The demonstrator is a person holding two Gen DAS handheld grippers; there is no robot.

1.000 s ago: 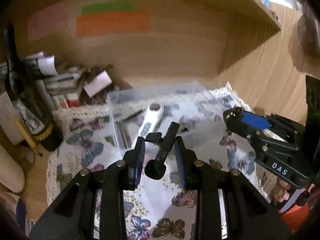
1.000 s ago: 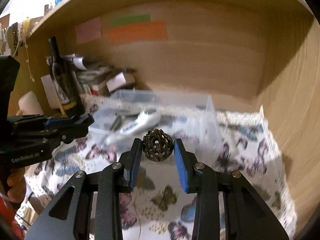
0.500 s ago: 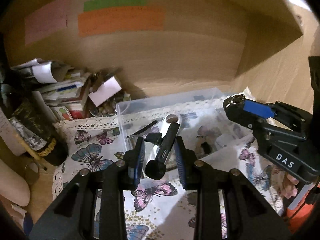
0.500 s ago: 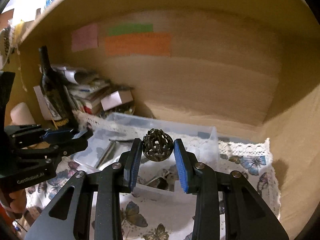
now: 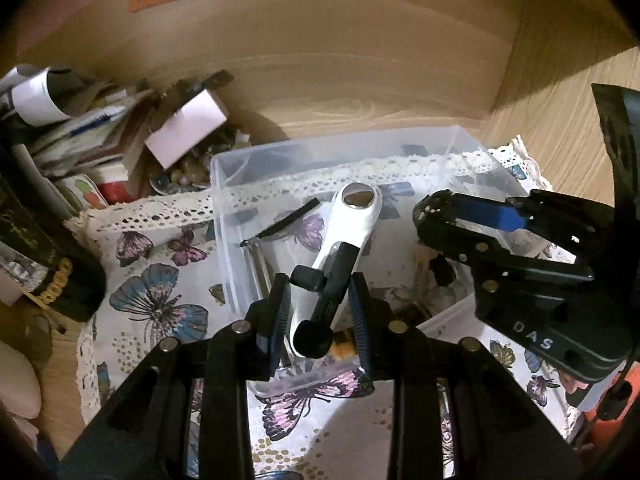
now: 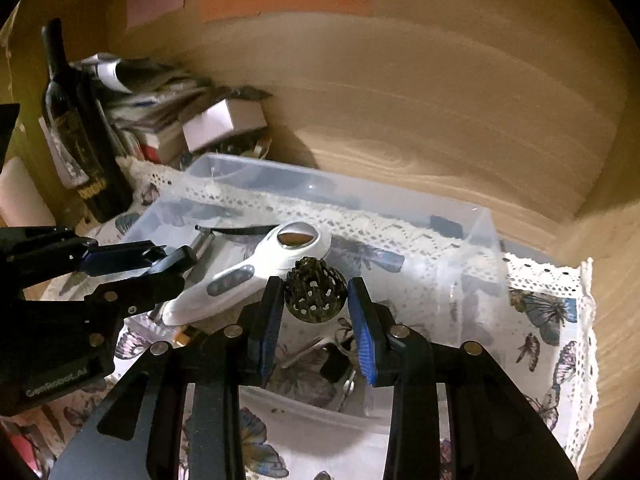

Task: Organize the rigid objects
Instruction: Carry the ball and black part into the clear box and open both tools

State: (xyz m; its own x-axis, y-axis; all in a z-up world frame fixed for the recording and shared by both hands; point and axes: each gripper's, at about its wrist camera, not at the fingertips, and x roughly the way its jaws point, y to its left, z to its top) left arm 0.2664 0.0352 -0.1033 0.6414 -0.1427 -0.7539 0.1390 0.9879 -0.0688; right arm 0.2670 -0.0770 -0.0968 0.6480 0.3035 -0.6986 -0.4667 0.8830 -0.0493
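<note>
My left gripper is shut on a black stick-shaped gadget and holds it above the near left part of a clear plastic bin. My right gripper is shut on a dark perforated metal ball above the same bin. A white handheld device lies in the bin, also in the right wrist view, beside a thin black stick and small metal items. The right gripper shows in the left wrist view, and the left gripper in the right wrist view.
The bin stands on a butterfly-print cloth with a lace edge, inside a wooden alcove. A dark wine bottle and a pile of books, papers and a small white box stand at the back left. Wooden walls close the back and right.
Both grippers have moved forward and down over the bin, which looms larger now. Each keeps hold of its object.
</note>
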